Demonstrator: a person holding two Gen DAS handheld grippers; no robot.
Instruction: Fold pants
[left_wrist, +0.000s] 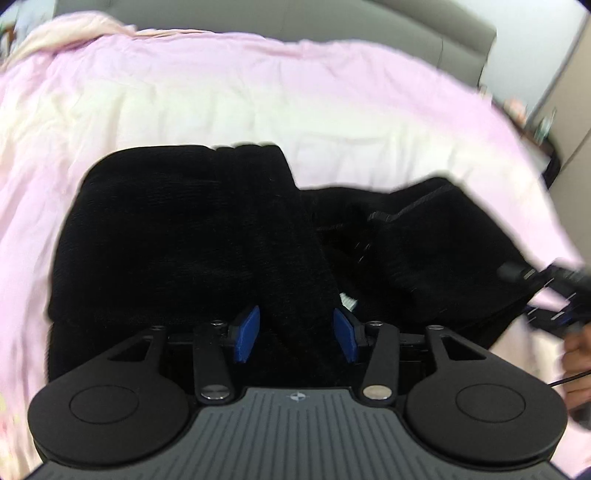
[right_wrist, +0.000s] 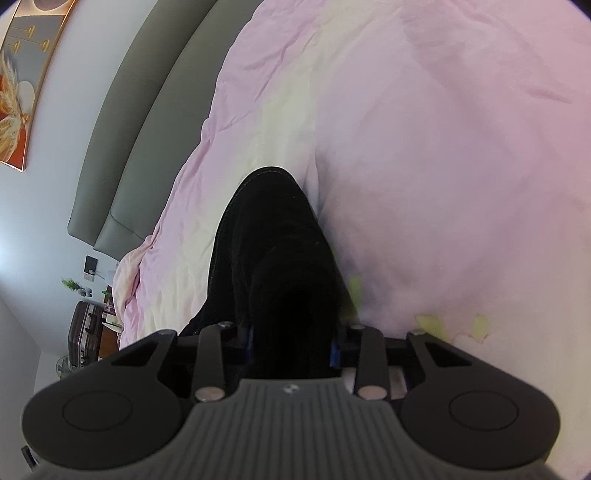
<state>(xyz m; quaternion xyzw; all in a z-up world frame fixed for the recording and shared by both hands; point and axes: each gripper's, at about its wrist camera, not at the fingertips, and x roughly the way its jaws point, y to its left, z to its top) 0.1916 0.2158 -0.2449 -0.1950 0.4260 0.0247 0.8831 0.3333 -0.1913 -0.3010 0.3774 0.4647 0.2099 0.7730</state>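
Black pants (left_wrist: 192, 236) lie bunched on a pink bed cover (left_wrist: 221, 92). In the left wrist view a strip of the black fabric runs between the blue pads (left_wrist: 248, 334) of my left gripper (left_wrist: 295, 332); the pads stand apart around it. The right gripper shows at the far right (left_wrist: 554, 295), held by a hand, at the pants' right edge. In the right wrist view my right gripper (right_wrist: 291, 343) has a fold of the black pants (right_wrist: 273, 240) between its fingers, lifted over the cover (right_wrist: 443, 147).
A grey headboard (left_wrist: 332, 22) runs along the bed's far side and shows in the right wrist view (right_wrist: 140, 122). A suitcase (right_wrist: 85, 332) and small items stand beside the bed. A framed picture (right_wrist: 22, 81) hangs on the wall.
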